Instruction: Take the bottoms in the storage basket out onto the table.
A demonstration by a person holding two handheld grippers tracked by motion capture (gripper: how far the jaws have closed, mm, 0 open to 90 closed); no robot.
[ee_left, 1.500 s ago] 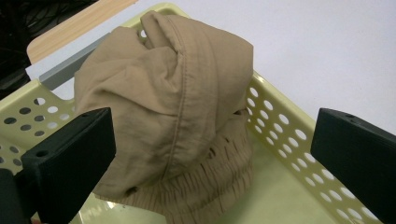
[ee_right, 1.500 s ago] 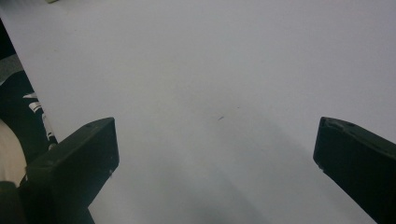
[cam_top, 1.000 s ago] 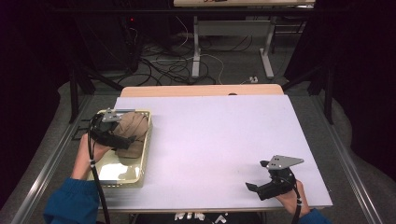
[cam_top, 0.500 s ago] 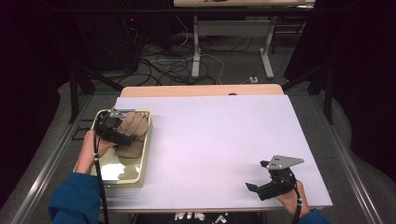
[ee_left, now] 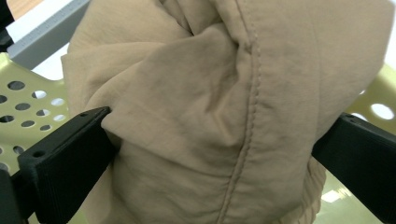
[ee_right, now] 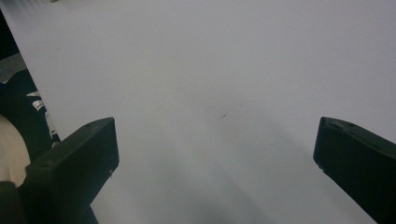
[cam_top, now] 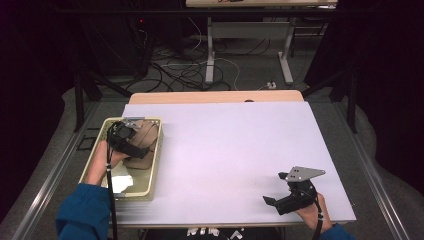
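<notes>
Probably lab: floor cables [cam_top: 200, 70], black curtains [cam_top: 380, 75]

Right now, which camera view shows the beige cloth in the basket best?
The left gripper view: the beige cloth sits close up between the left gripper's jaws, seam and folds clear. The high view shows it small, partly covered, in the yellow basket.

Tan garment [ee_left: 196, 116]: matt stitched cloth. Basket [cam_top: 152, 172]: perforated glossy plastic. Table [cam_top: 240, 150]: smooth matt.
</notes>
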